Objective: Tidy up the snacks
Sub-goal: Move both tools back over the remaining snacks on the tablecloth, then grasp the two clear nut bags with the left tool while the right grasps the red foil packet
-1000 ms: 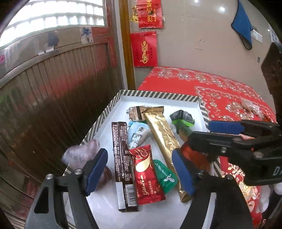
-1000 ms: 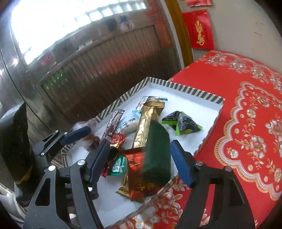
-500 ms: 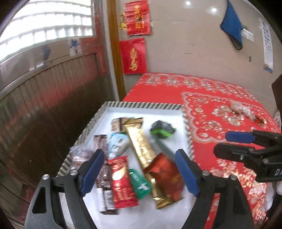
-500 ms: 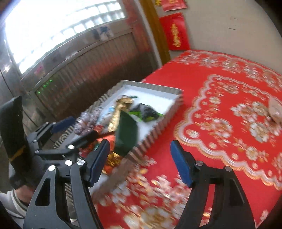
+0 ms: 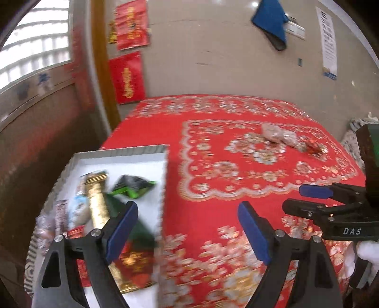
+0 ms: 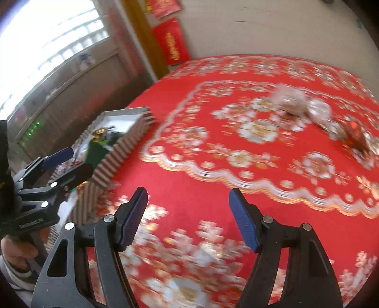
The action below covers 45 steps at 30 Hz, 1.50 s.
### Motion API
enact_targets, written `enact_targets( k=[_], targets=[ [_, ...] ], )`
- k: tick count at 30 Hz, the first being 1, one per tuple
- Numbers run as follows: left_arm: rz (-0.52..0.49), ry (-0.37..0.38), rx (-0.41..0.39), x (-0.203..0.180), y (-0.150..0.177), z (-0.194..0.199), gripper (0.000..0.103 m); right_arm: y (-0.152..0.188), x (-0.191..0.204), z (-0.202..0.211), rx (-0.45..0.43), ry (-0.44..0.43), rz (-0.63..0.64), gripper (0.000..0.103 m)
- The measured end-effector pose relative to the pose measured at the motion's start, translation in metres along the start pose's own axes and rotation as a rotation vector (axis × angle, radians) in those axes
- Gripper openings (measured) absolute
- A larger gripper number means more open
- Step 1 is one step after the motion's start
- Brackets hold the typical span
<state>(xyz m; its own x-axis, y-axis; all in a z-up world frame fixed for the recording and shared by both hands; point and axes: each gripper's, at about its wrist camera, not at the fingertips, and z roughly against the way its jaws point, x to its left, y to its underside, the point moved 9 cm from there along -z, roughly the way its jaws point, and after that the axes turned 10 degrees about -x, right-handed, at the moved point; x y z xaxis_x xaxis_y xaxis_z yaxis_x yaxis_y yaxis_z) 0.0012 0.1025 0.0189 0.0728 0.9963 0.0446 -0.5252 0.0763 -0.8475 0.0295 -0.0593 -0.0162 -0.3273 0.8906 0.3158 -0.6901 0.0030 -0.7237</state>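
My right gripper (image 6: 188, 218), jaws wide and empty, faces the loose clear-wrapped snacks (image 6: 305, 109) at one o'clock, well apart on the red worktop (image 6: 213, 189), their row running crosswise. My left gripper (image 5: 188, 234), jaws opening and empty, stands near the tray (image 5: 163, 175) at nine o'clock. I judge the right hand nearer.

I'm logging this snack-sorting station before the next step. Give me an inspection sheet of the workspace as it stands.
Surface: red tablecloth, flowered.
Job's things: snacks piled in striped tray; clear-wrapped sweets loose on the cloth.
Clutter: nothing seen.
Grippers: left hand-held gripper opening, nothing between its fingers; right hand-held gripper open, empty.
Cables: nothing seen.
Surroundings: red wall hangings, blue cloth, window.
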Motion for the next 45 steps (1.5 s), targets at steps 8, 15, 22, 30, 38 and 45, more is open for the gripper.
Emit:
enact_targets(
  k=[8, 15, 22, 30, 38, 45],
  targets=[
    [-0.019, 0.095, 0.055, -0.059, -0.017, -0.033, 0.088, -0.002, -0.078, 0.024, 0.014, 0.123, -0.038, 0.072],
    [0.025, 0.151, 0.121, -0.099, -0.041, -0.083, 0.088, -0.012, -0.137, 0.039, 0.018, 0.196, -0.080, 0.072],
    [0.094, 0.199, 0.188, -0.129, -0.064, -0.136, 0.088, -0.027, -0.170, 0.049, 0.024, 0.237, -0.066, 0.072],
    [0.080, 0.248, 0.252, -0.162, -0.085, -0.198, 0.091, -0.040, -0.199, 0.056, 0.004, 0.245, -0.103, 0.072],
    [0.074, 0.335, 0.293, -0.205, -0.088, -0.226, 0.091, -0.054, -0.217, 0.050, -0.022, 0.242, -0.122, 0.082],
    [0.028, 0.355, 0.318, -0.233, -0.088, -0.237, 0.095, -0.076, -0.228, 0.030, 0.004, 0.292, -0.040, 0.082]
  ],
)
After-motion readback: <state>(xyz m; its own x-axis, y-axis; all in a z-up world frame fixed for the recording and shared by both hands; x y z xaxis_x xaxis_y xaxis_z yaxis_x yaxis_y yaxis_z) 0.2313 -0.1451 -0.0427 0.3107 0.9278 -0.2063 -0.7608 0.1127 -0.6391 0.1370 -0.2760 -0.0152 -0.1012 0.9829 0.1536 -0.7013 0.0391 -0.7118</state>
